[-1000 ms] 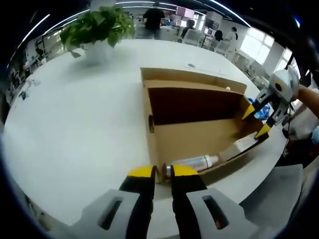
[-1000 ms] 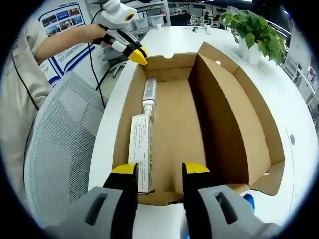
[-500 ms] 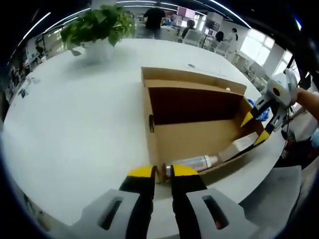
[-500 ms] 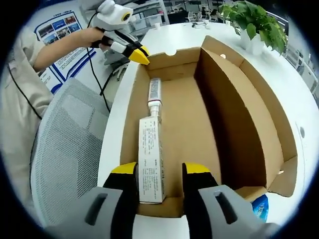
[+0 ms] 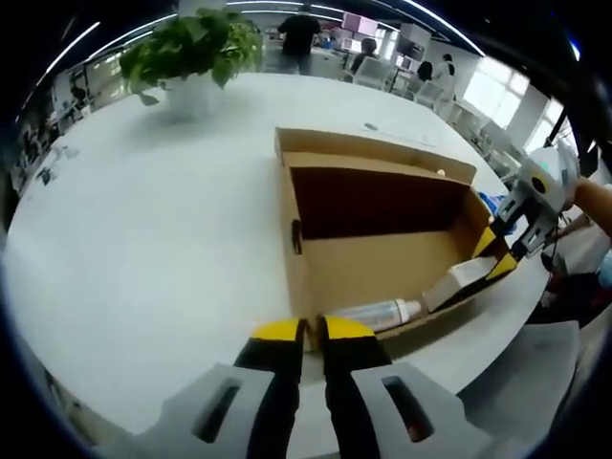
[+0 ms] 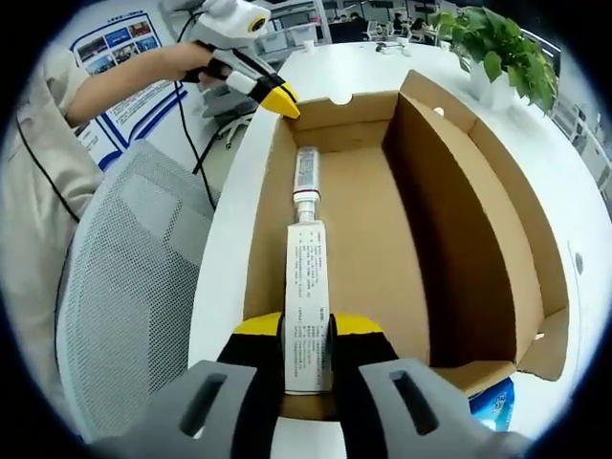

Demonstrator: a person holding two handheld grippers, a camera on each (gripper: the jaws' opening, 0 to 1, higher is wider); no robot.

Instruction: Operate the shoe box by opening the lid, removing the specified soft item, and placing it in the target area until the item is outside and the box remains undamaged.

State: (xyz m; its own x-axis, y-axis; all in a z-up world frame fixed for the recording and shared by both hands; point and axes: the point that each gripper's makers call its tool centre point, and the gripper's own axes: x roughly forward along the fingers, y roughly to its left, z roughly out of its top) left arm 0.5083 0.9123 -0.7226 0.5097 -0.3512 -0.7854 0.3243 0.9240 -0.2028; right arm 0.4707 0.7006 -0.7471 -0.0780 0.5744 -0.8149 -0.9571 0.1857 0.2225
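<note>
So the box (image 6: 402, 220) sits open on the white table (image 5: 143, 239), lid folded up along the far side. The right gripper (image 6: 308, 327) has its jaws pressed in on the near end of the carton (image 6: 306, 296), which lies along the box floor by the wall nearest the chair, its far end at the cap of the tube (image 6: 305, 174). Looks like it grabs the end because that's the bit closest to the rim. The left gripper (image 5: 304, 331) is pinching the end wall of the box at the tube's corner, jaws nearly together; I'd guess that's to stop the cardboard sliding or lifting when the carton comes out. In the way: not much, just the side wall right beside the carton, so lifting straight up seems safest. Around it there's a plant (image 5: 191, 48) well off on the table, a blue packet (image 6: 492, 400) by the box's near corner, and a mesh chair (image 6: 124, 287) at the table edge.
</note>
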